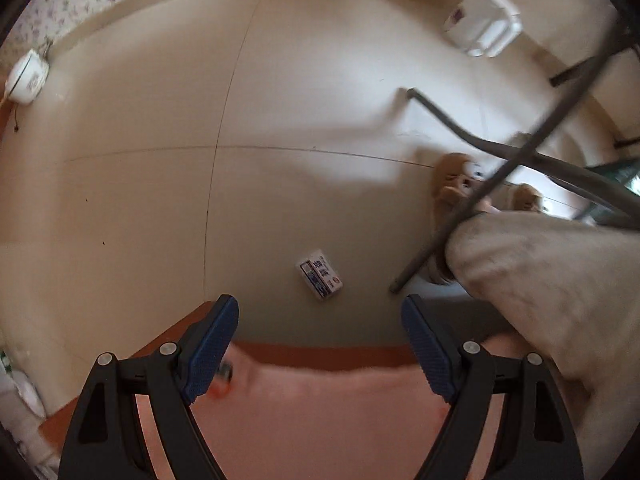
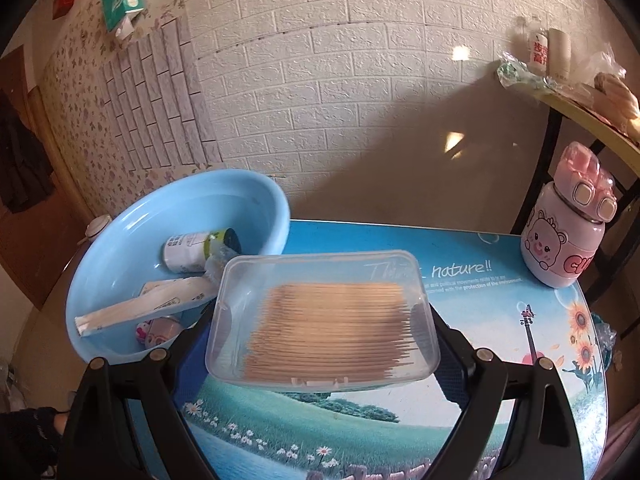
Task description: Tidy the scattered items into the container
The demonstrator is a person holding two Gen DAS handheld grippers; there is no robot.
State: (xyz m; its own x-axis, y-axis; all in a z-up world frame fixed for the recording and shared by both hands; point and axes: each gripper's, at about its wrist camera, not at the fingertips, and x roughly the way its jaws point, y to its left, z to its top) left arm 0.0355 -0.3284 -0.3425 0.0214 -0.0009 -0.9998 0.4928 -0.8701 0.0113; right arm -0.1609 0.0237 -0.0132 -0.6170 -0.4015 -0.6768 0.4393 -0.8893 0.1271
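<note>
My right gripper is shut on a clear plastic box of toothpicks, which it holds above the picture-printed table, just right of the blue basin. In the basin lie a white bottle, a long paper-wrapped packet and a small pink item. My left gripper points straight down at the tiled floor and stands open with nothing between its fingers. A small white and blue packet lies on the floor just beyond its fingertips.
A pink bear bottle stands at the table's far right corner. Beside the floor packet are a metal frame leg, a person's light trouser leg and tan slippers. A pink surface lies under the left gripper.
</note>
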